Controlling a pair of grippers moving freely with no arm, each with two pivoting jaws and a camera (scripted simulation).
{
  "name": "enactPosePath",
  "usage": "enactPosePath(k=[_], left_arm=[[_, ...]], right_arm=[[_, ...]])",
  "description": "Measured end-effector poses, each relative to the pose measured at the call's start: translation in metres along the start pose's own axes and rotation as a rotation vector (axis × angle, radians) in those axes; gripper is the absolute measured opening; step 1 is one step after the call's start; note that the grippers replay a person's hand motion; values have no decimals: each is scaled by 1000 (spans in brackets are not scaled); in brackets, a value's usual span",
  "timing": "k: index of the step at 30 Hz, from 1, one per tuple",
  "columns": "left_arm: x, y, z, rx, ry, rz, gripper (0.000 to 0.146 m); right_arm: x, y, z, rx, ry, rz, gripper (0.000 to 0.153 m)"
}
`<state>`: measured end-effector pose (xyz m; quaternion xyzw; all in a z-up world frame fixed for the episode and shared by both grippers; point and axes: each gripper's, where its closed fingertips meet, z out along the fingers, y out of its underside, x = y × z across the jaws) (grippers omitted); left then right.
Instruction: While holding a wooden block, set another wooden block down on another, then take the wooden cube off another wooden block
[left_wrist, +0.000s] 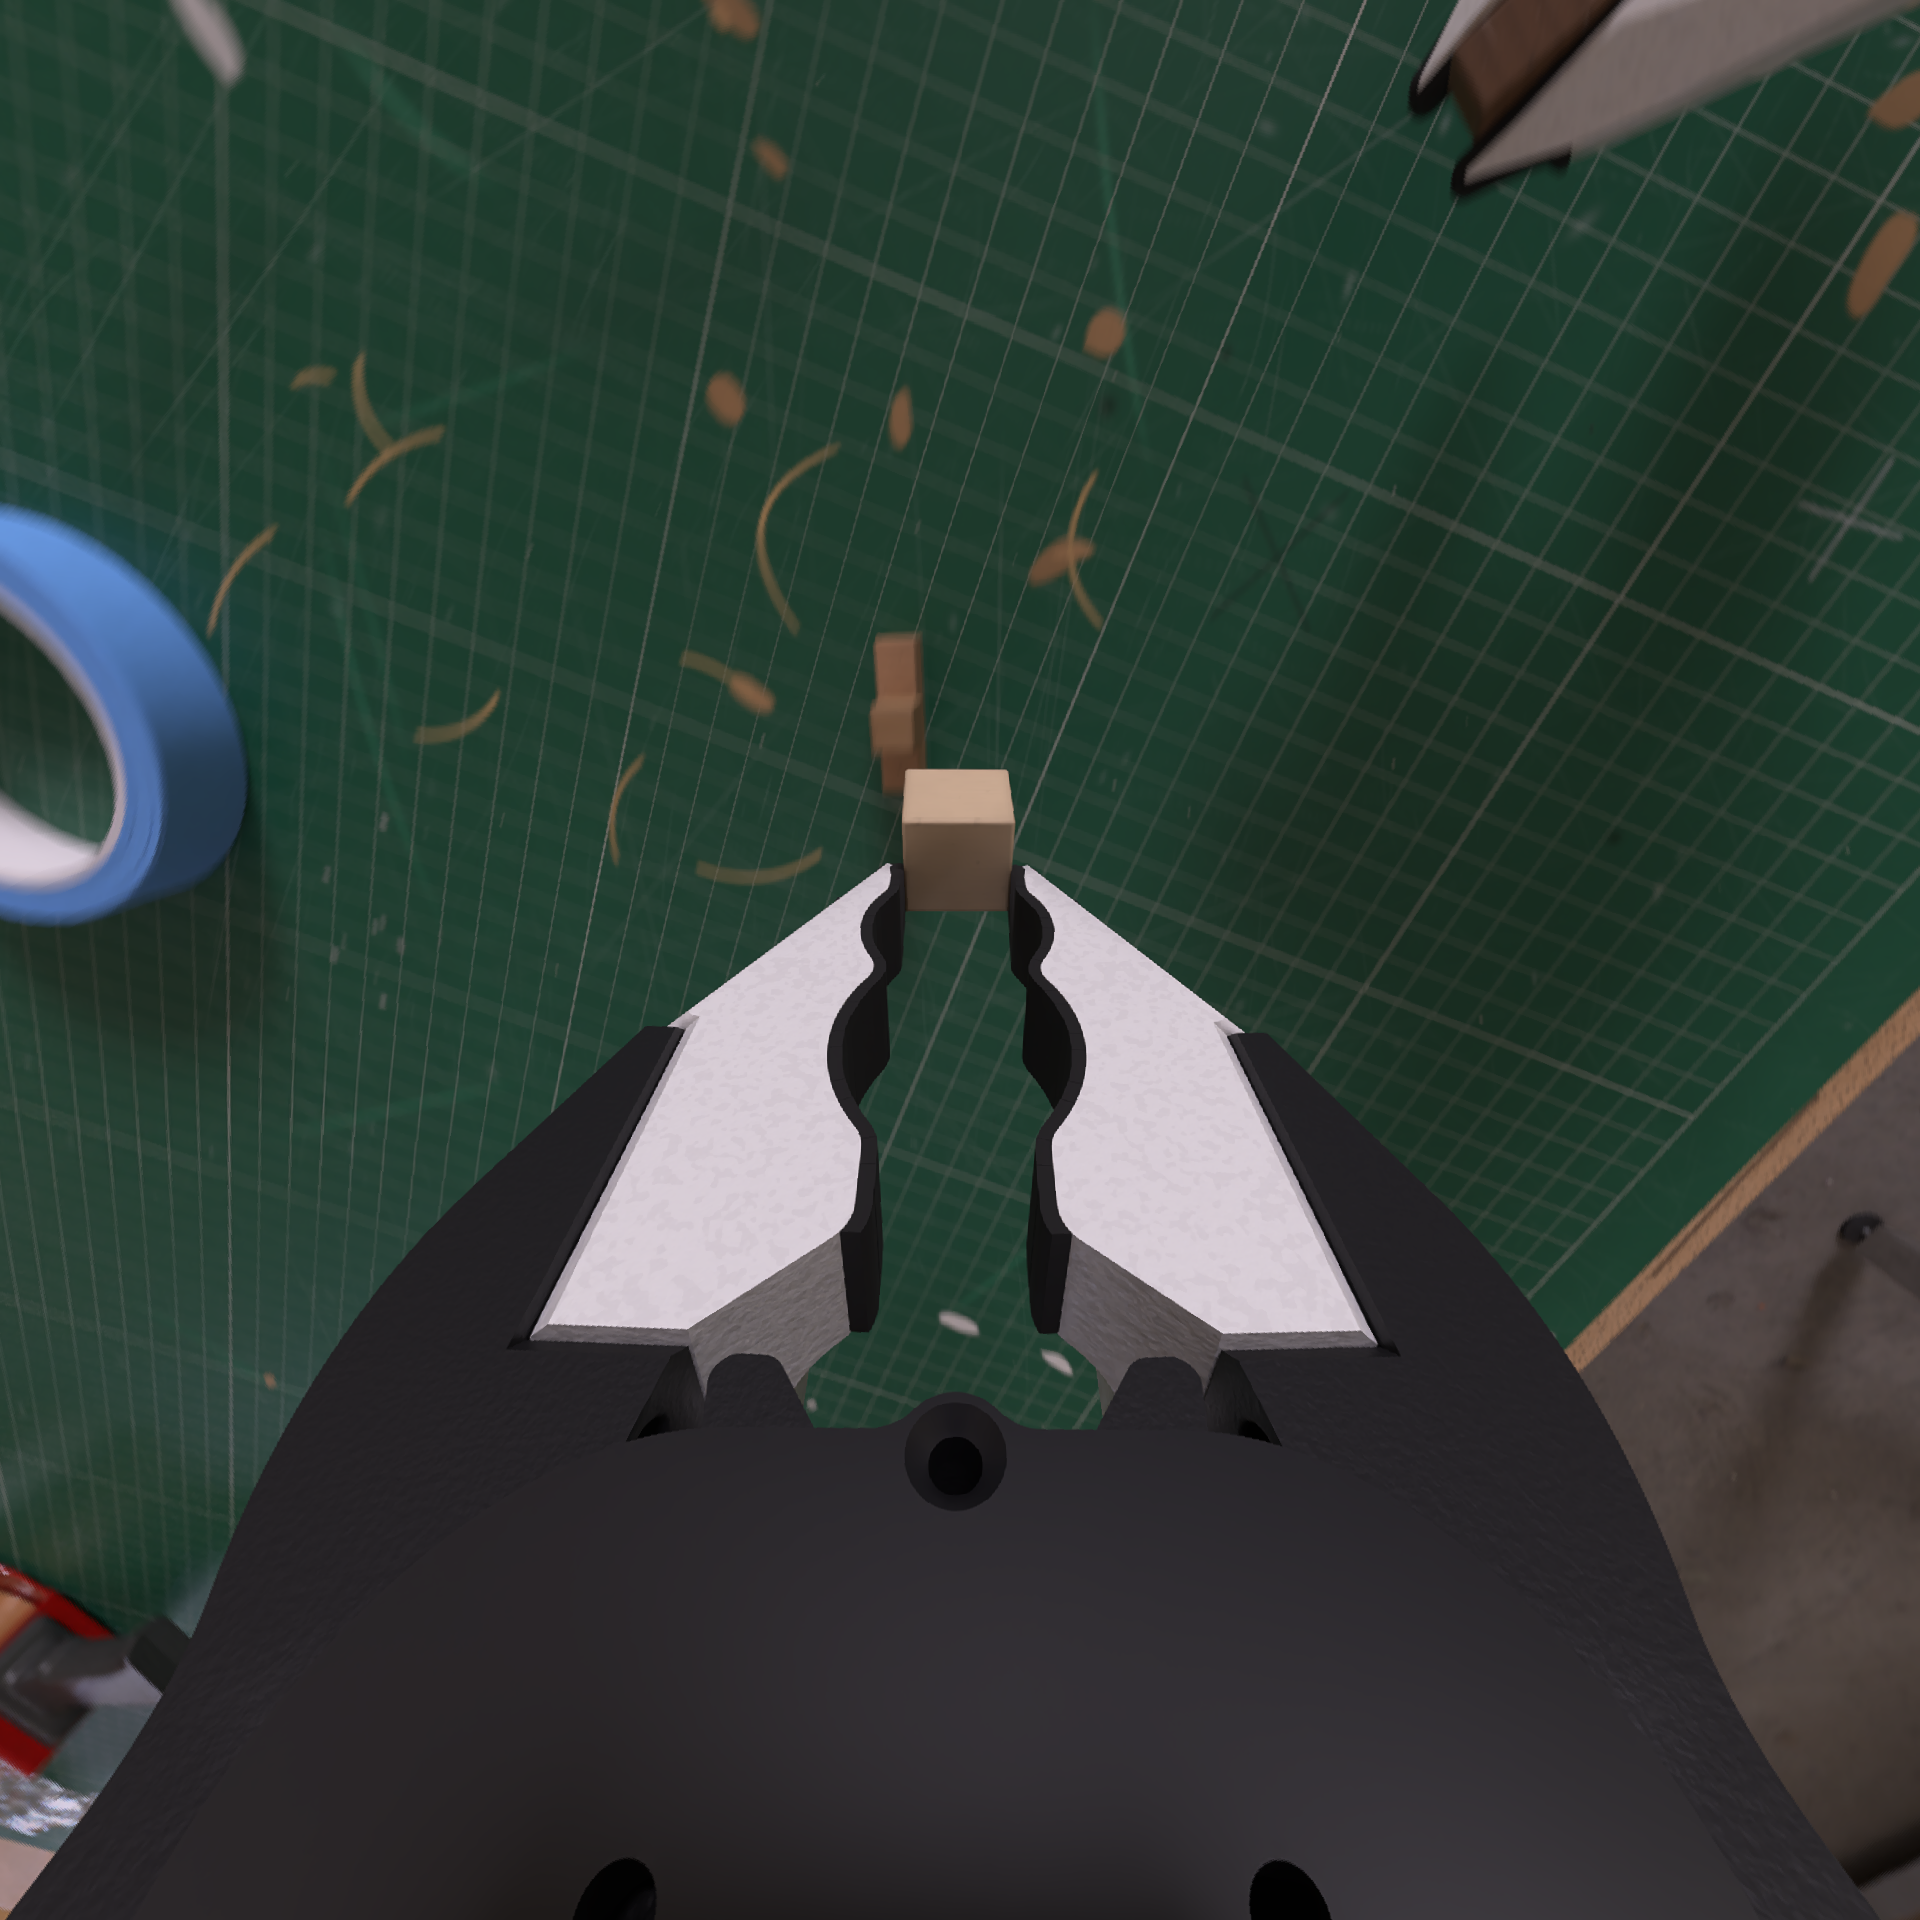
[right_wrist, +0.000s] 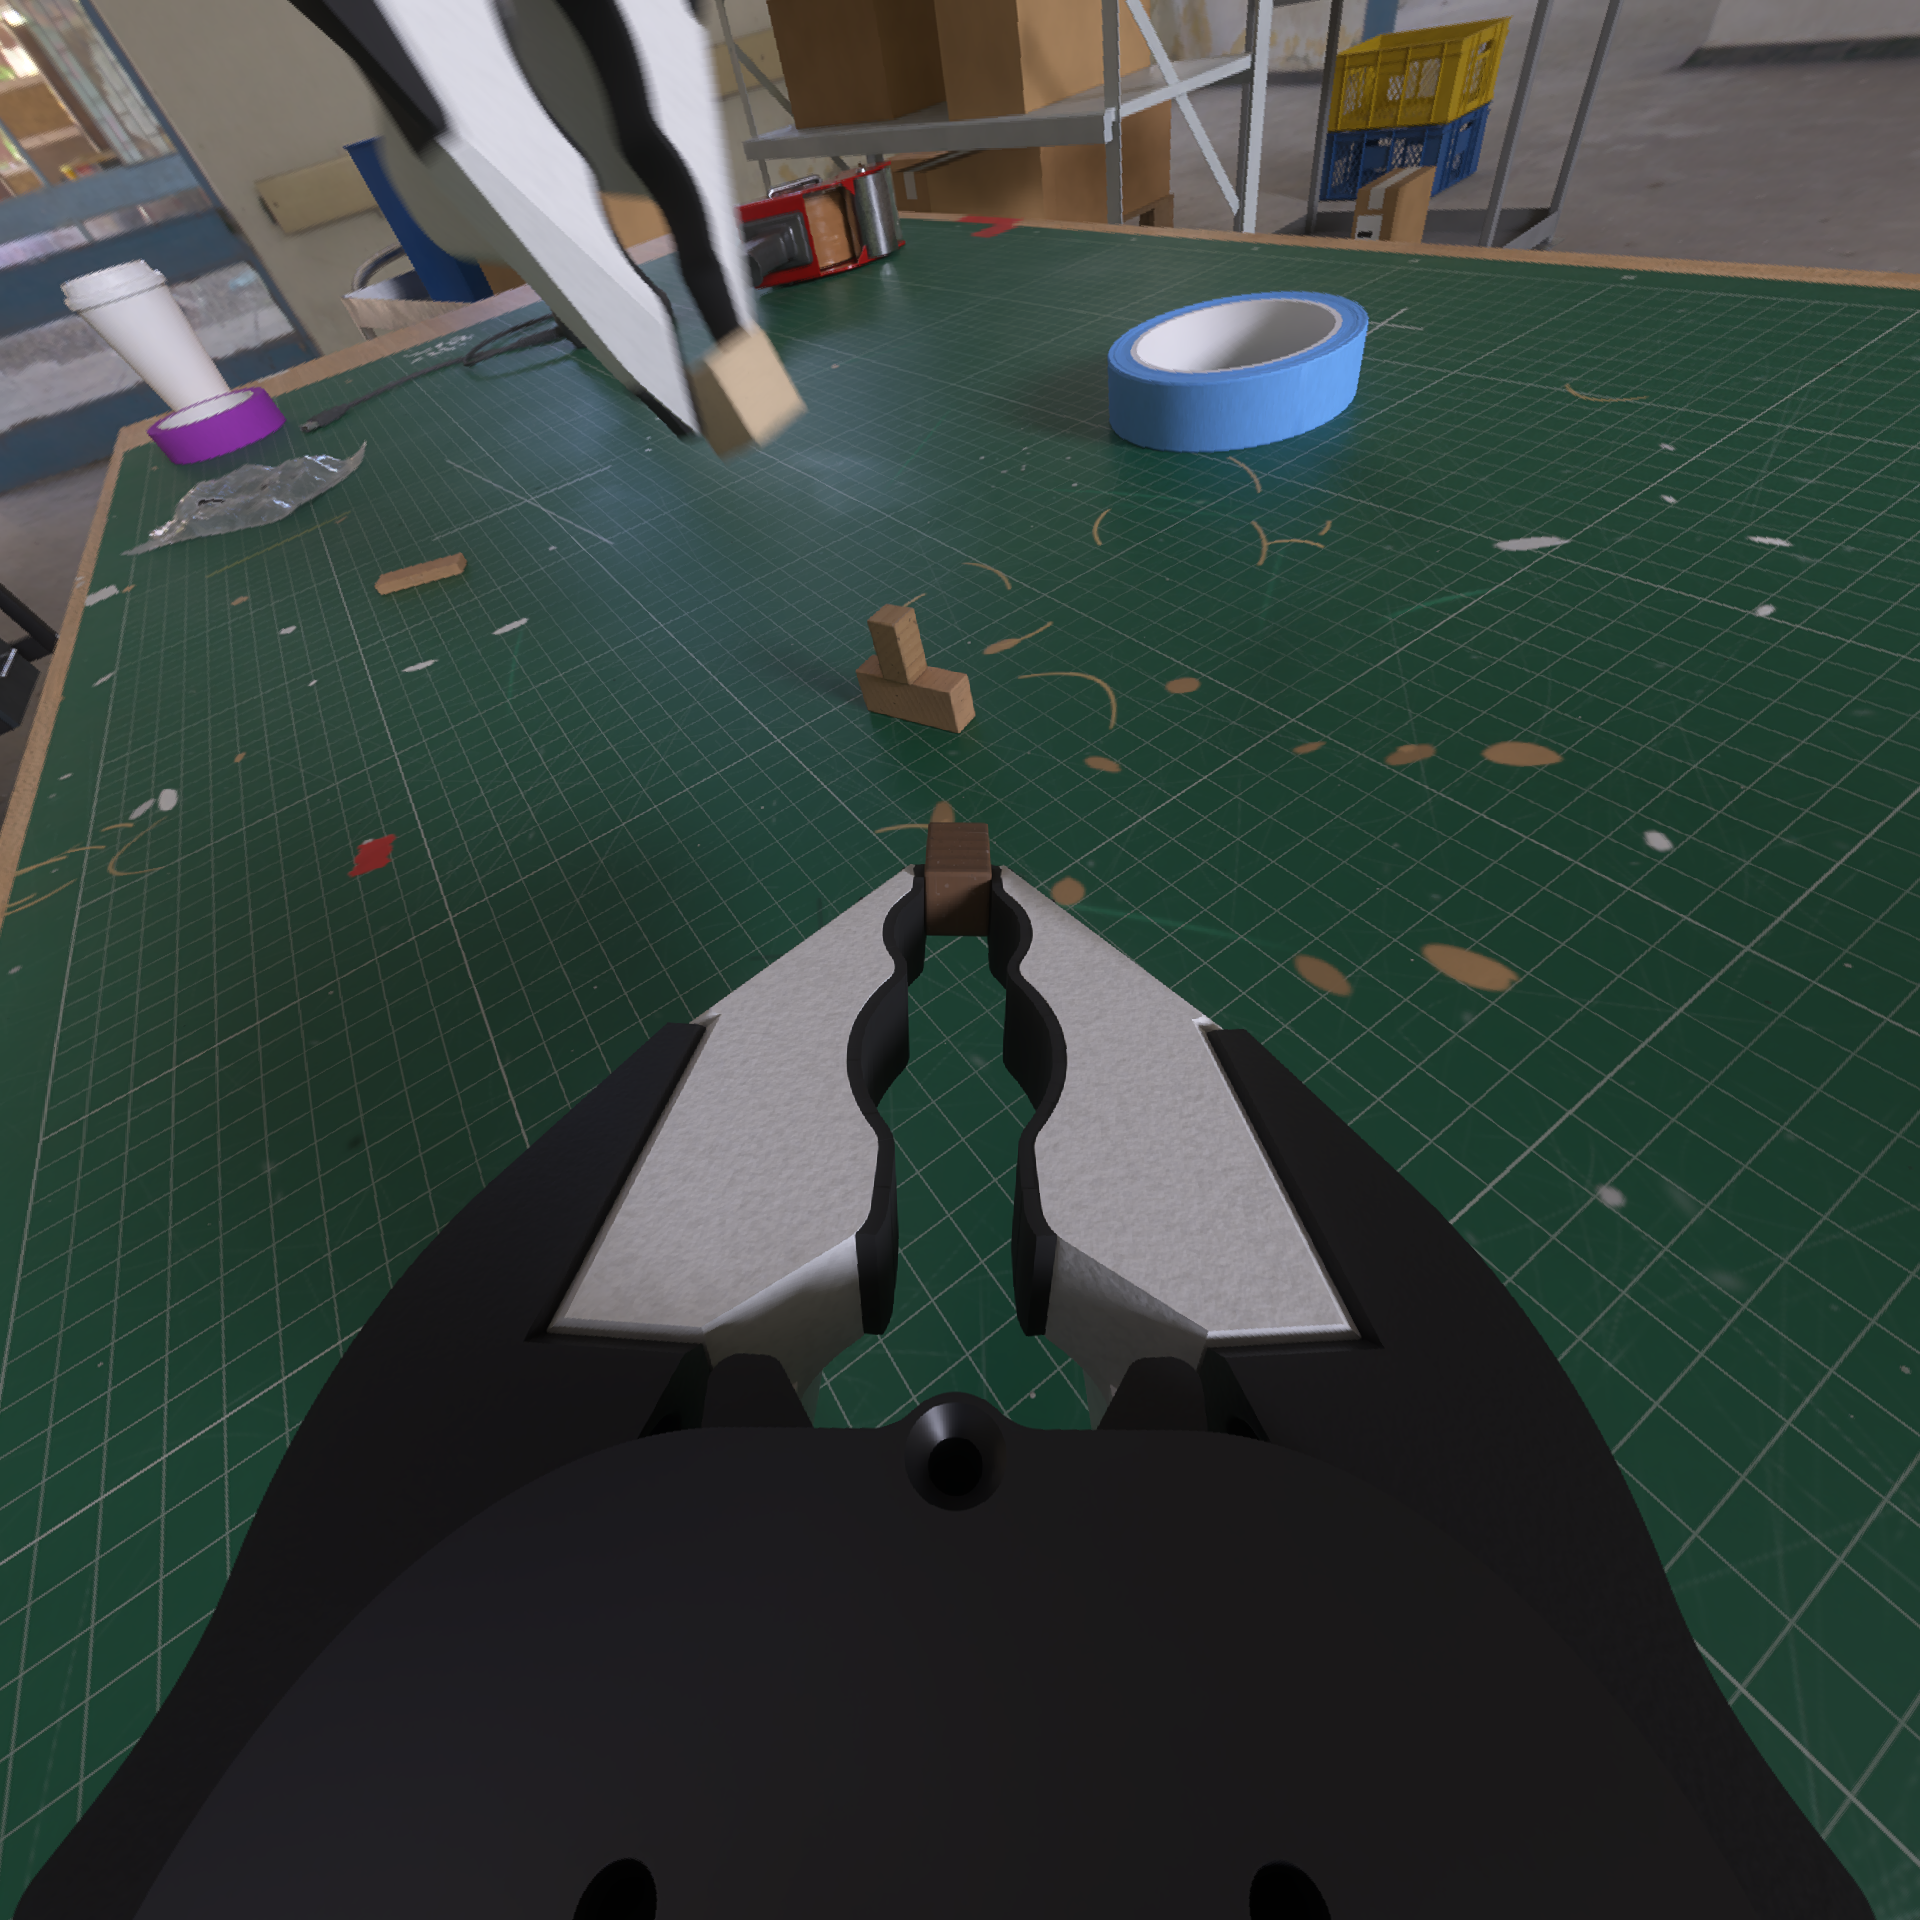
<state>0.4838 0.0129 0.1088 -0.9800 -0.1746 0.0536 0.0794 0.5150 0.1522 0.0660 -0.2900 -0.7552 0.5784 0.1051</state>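
Observation:
My left gripper (left_wrist: 956, 883) is shut on a pale wooden cube (left_wrist: 956, 840) and holds it high above the green mat. It also shows in the right wrist view (right_wrist: 717, 384), with the cube (right_wrist: 750, 395) at its tips. My right gripper (right_wrist: 958, 902) is shut on a dark brown wooden block (right_wrist: 958, 878) above the mat; it also shows in the left wrist view (left_wrist: 1496, 114) at the top right. On the mat a small upright block (right_wrist: 899, 639) stands on a long block (right_wrist: 920, 698) lying flat. This stack shows below my left gripper (left_wrist: 899, 707).
A blue tape roll (right_wrist: 1236, 369) lies far right of the stack, also in the left wrist view (left_wrist: 114, 727). A thin wooden stick (right_wrist: 421, 575), crumpled plastic (right_wrist: 249, 499), purple tape (right_wrist: 216, 424), a white cup (right_wrist: 140, 332) and a red tape dispenser (right_wrist: 821, 223) lie towards the far left. Wood shavings are scattered about.

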Motion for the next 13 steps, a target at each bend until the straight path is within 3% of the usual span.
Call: enactPosePath(k=[5,13], left_arm=[[4,-42,57,-112,63,54,19],[0,-50,108,-220,101,30,19]], right_arm=[[0,-1,-1,11,-7,4,10],[-1,-2,-1,15,-16,6,10]])
